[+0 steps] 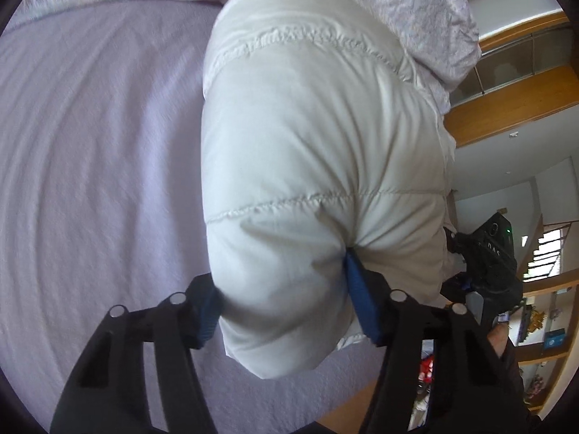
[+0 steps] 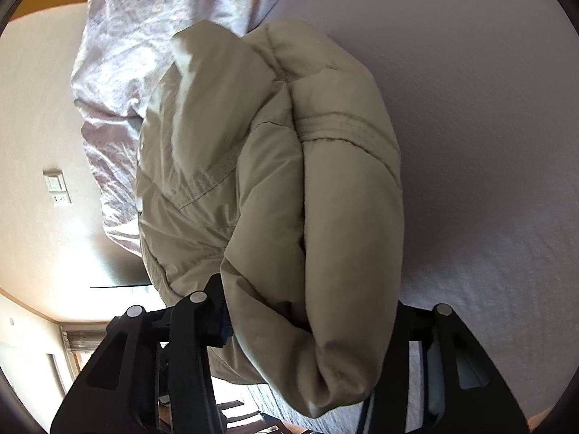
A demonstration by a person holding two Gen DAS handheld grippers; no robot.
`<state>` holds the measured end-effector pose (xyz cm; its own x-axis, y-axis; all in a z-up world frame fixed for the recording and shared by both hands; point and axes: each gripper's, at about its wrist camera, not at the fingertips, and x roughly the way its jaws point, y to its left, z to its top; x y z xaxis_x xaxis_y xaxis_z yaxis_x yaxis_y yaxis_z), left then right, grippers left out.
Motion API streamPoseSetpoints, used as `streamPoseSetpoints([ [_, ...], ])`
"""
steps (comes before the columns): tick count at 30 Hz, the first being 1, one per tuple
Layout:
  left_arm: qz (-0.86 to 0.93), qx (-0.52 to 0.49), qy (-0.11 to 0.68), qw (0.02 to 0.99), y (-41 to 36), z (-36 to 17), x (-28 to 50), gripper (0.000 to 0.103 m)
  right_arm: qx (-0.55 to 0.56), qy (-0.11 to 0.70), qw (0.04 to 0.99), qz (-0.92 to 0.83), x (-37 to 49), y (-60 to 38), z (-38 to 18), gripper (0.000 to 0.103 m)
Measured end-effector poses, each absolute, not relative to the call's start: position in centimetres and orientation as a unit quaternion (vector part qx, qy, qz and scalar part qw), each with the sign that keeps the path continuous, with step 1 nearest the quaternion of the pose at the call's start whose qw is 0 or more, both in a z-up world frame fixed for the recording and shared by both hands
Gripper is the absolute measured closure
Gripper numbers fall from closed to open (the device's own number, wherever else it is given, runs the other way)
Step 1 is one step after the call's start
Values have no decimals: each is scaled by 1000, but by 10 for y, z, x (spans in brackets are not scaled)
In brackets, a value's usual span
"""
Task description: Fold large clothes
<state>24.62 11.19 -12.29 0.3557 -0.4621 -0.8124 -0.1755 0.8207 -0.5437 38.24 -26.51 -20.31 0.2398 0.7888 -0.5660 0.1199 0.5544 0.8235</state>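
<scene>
Now, left fingers (image 1: 286, 311): pinching my jacket (image 1: 318, 152) fold.
Right fingers (image 2: 311, 325): clamped on jacket bundle.
Bed (image 1: 90, 144): under jacket.

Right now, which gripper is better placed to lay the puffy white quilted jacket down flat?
Probably left: the left gripper pinches a smooth edge over the lilac sheet; the right gripper holds bunched folds.
</scene>
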Motion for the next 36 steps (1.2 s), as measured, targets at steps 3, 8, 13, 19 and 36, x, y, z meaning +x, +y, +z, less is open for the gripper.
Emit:
streamPoseSetpoints([
  [3,-78,-278,552,782,130,-115,243,45,394,566,678,257,385,-246,-197,59],
  [8,-54,-275,538,795,156,-104,236,45,377,569,677,276,390,-210,-184,60],
  [13,-28,-286,525,801,185,-94,234,45,357,574,675,296,398,-180,-174,60],
  [19,-5,-292,520,803,211,-96,225,45,329,578,680,309,396,-134,-175,60],
  [36,26,-228,547,805,196,-100,244,28,346,587,677,278,405,-134,-187,42],
])
